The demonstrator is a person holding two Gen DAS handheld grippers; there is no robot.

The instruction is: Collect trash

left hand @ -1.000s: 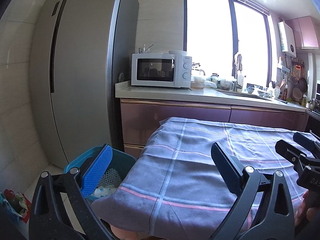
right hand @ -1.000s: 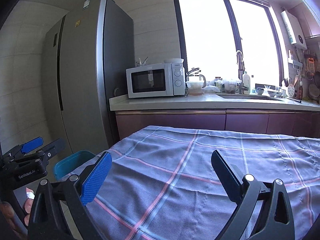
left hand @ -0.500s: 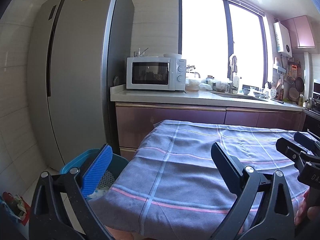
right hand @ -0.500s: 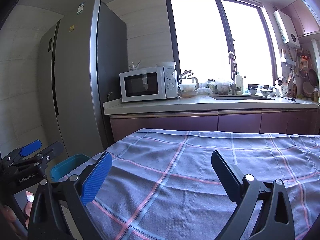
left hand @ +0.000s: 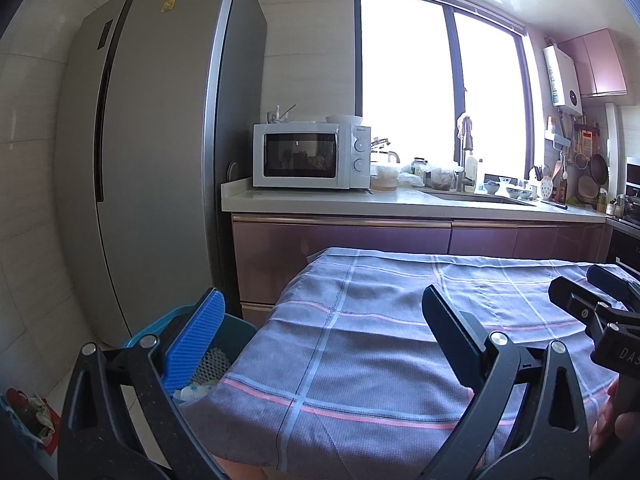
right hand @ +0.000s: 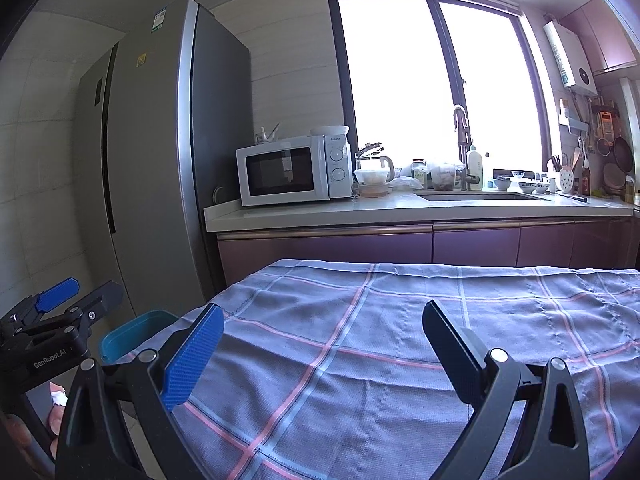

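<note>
A blue bin (left hand: pixel 236 334) stands on the floor at the table's left end, holding white netting and crumpled paper; its rim (right hand: pixel 134 330) also shows in the right wrist view. My left gripper (left hand: pixel 324 308) is open and empty, hovering over the table's left corner beside the bin. Over the middle of the plaid tablecloth (right hand: pixel 400 340), my right gripper (right hand: pixel 324 328) is open too, with nothing between its fingers. Each gripper shows at the edge of the other's view. I see no trash on the cloth.
A tall grey fridge (left hand: pixel 152 160) rises behind the bin. The counter (right hand: pixel 400 206) beyond the table carries a white microwave (right hand: pixel 292 170), jars and a sink. A small heap of wrappers (left hand: pixel 30 416) lies on the floor at far left.
Both cameras have tilted up and drawn back slightly, so the counter and window sit lower in view. Both grippers stay open and empty.
</note>
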